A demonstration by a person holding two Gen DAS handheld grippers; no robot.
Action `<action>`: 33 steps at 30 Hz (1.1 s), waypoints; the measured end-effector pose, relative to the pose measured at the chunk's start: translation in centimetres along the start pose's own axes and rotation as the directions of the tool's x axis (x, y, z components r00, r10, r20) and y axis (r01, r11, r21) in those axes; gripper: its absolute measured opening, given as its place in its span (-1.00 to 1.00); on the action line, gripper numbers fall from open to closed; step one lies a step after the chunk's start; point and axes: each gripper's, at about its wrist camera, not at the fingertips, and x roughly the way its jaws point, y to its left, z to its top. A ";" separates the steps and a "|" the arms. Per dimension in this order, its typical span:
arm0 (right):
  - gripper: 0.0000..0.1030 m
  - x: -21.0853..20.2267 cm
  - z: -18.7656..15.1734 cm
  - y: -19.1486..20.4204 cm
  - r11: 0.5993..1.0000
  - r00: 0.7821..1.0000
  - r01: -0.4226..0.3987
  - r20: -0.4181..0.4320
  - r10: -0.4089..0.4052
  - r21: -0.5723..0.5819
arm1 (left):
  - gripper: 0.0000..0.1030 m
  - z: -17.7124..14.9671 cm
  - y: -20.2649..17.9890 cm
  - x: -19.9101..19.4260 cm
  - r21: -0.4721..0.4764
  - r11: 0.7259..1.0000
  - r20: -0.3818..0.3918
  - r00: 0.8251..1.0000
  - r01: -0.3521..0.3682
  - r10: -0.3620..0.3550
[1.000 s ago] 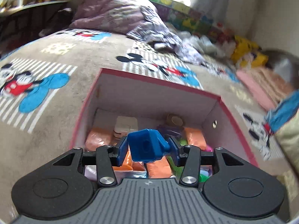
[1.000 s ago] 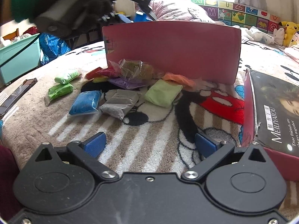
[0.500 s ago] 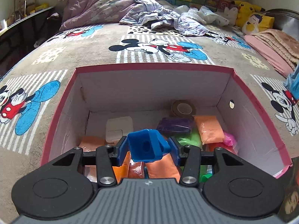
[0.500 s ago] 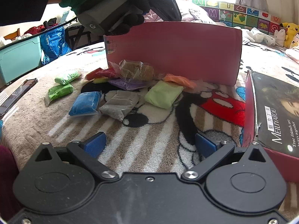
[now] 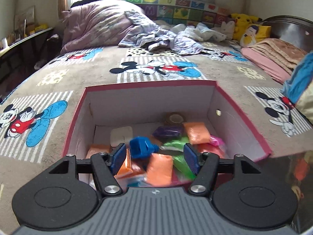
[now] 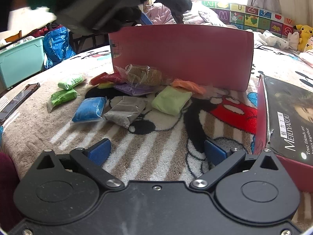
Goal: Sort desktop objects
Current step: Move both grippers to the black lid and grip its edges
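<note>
While the blue plastic piece hung tilted between the spread fingers of the left hand-held gripper, it touched neither pad, sitting nearer the left pad than the right. It was a small, blocky, bright blue part with a hollow square end facing the camera and a short ribbed stub on its right side. It lay over the open pink box, just above the packets heaped inside; whether it rested on them or was in the air could not be told.

Inside the box lay several orange packets, at least one green packet, one purple packet, a white flat piece and one roll of tape against the far wall.

From the right wrist view, the right hand-held gripper was spread wide and held nothing, low over the Mickey Mouse bedspread. Farther off, before the box's pink wall, lay loose packets: two bright green packets, one blue packet, one grey packet, one pale green packet, one violet packet, one brown packet and one orange packet at the wall. A box lid lay to the right.
</note>
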 end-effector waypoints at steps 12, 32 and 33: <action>0.99 -5.1 0.5 -2.3 0.979 0.989 -0.118 0.106 0.101 0.167 | 0.23 -5.8 0.7 -8.5 -0.096 0.995 0.041 0.999 0.012 -0.008; 0.99 -17.4 -4.3 -22.6 0.719 0.790 0.337 0.234 -0.567 0.607 | 0.43 -16.8 -7.7 -5.9 -0.173 0.949 0.187 0.955 0.262 -0.230; 0.99 -17.4 -4.5 -23.5 0.706 0.789 0.338 0.221 -0.573 0.622 | 0.43 -16.9 -8.1 -5.2 -0.174 0.947 0.185 0.953 0.271 -0.239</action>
